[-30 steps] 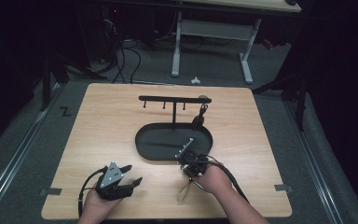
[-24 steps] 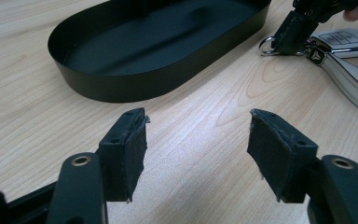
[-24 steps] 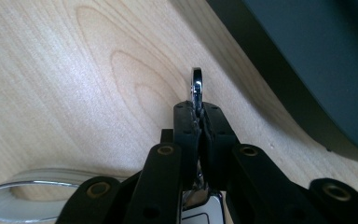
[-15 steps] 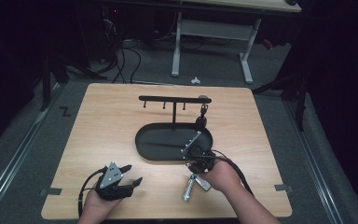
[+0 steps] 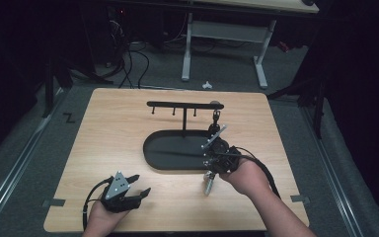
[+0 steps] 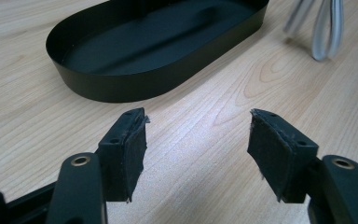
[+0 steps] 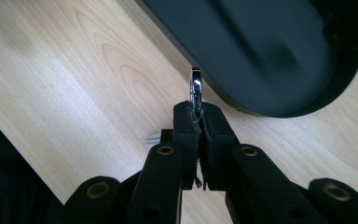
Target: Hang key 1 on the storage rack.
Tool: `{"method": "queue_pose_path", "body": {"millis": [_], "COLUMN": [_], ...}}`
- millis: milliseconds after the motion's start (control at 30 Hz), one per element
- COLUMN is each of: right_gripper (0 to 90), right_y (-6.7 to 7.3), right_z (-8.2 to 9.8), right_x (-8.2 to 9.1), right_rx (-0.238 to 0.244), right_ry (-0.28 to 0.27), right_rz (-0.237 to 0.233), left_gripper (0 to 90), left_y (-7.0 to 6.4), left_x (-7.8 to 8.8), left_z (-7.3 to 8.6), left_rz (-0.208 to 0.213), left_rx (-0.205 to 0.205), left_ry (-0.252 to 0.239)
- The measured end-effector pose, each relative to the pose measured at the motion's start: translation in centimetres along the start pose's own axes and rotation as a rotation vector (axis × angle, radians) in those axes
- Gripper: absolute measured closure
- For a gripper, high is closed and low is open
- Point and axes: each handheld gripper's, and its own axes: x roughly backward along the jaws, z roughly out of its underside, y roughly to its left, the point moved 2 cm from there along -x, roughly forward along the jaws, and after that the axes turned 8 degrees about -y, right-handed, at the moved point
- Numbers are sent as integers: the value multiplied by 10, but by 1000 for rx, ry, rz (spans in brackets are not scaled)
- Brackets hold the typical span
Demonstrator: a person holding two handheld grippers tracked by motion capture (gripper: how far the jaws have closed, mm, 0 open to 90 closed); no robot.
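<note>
Right gripper (image 7: 199, 119): clamped on whisk (image 5: 209, 183), tray (image 7: 261, 51) rim just beyond. Left gripper (image 6: 198, 140): jaws apart, empty (bare table (image 6: 205, 102) ahead).

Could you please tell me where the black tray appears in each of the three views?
High view: tray at centre, under the rack.
Left gripper view: tray at top, left of centre, beyond the open jaws.
Right gripper view: tray at top right, above the shut jaws.
Shared landmark: the metal utensil beside the tray.
</note>
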Motion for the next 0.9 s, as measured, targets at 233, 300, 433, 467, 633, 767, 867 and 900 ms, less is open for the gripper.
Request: {"method": "queue_pose_path", "body": {"millis": [233, 300, 433, 467, 633, 767, 867, 900], "right_gripper": [863, 863, 863, 863, 863, 863, 863, 863], "right_y": [-5, -6, -8, -8, -11, -12, -14, -14], "right_z": [-10, -11, -13, -13, -19, -23, -26, -26], "right_x": [14, 16, 16, 16, 17, 16, 16, 16], "right_rx": [3, 2, -7, -7, -8, -15, -32, -32], "right_ry": [-9, -9, -3, -3, 1, 11, 11, 11], "right_rz": [26, 32, 40, 40, 41, 51, 49, 49], "left_gripper": [373, 373, 372, 372, 372, 372, 372, 372], "left_y": [0, 0, 0, 0, 1, 1, 1, 1], "left_x": [0, 0, 0, 0, 1, 1, 1, 1], "left_z": [0, 0, 1, 1, 0, 0, 0, 0], "left_rz": [-1, 0, 3, 3, 3, 2, 2, 2], "left_rx": [0, 0, 0, 0, 3, 3, 2, 2], "left_ry": [-1, 1, 5, 5, 6, 4, 4, 4]}}
